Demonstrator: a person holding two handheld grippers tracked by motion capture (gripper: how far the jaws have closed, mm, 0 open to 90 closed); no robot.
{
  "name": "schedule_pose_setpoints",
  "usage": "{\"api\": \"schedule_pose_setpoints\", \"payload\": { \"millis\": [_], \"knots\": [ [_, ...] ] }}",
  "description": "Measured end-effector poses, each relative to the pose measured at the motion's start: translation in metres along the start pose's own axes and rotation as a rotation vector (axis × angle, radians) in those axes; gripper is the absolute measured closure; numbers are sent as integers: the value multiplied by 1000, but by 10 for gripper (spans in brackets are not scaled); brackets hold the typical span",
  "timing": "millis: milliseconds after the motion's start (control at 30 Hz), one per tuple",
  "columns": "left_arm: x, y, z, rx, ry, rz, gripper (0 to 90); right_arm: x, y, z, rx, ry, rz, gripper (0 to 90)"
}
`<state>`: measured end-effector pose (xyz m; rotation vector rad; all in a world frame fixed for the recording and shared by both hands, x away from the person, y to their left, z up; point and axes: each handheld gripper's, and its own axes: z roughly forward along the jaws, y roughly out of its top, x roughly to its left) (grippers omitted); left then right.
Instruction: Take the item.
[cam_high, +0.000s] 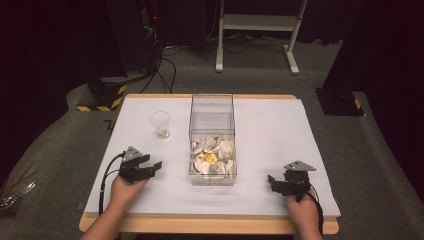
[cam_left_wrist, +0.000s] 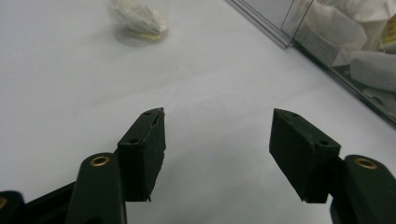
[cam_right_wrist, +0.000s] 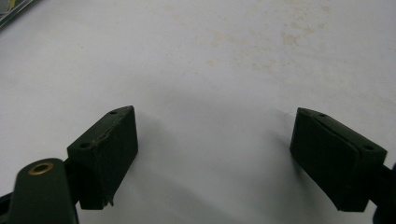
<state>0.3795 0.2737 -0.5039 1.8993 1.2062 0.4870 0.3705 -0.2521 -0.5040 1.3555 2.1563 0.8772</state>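
A: Status, L gripper?
B: Left gripper (cam_high: 156, 166) sits at approx. 8 o'clock on the white table (cam_high: 270, 130), held in the person's left hand (cam_high: 125, 190). Jaws released, wide gap, nothing between the pads (cam_left_wrist: 144, 149); bare tabletop under them in the left gripper view.

A: R gripper?
B: Right gripper (cam_high: 272, 182) at approx. 4 o'clock, low over the table, in the right hand (cam_high: 302, 212). Jaws spread, also empty; right gripper view has bare, faintly stained tabletop between the pads (cam_right_wrist: 109, 149).

A: Nearest work items?
B: Clear plastic box (cam_high: 212, 107) at table centre, long axis 12-to-6. Near half holds crumpled white packets (cam_high: 215, 150), plus one yellow item (cam_high: 211, 159) among them. Far half looks empty. Box lies between the two grippers, closer to the L unit, at its 2 o'clock, not touching.

A: Anything else?
B: Clear plastic cup (cam_high: 160, 124) at 11 o'clock from centre, just left of the box, upright, w/ something small and pale in the bottom. Contents can't be identified. In the left gripper view the cup (cam_left_wrist: 138, 21) is ahead of the jaws, well apart.
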Motion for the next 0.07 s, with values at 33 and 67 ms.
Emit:
{"api": "schedule_pose_setpoints", "payload": {
  "millis": [33, 67],
  "knots": [
    [-1, 0, 0, 3, 1, 8, 363, 0, 0, 0, 0, -1, 1, 149],
    [-2, -1, 0, -2, 2, 14, 363, 0, 0, 0, 0, -1, 0, 149]
  ]
}}
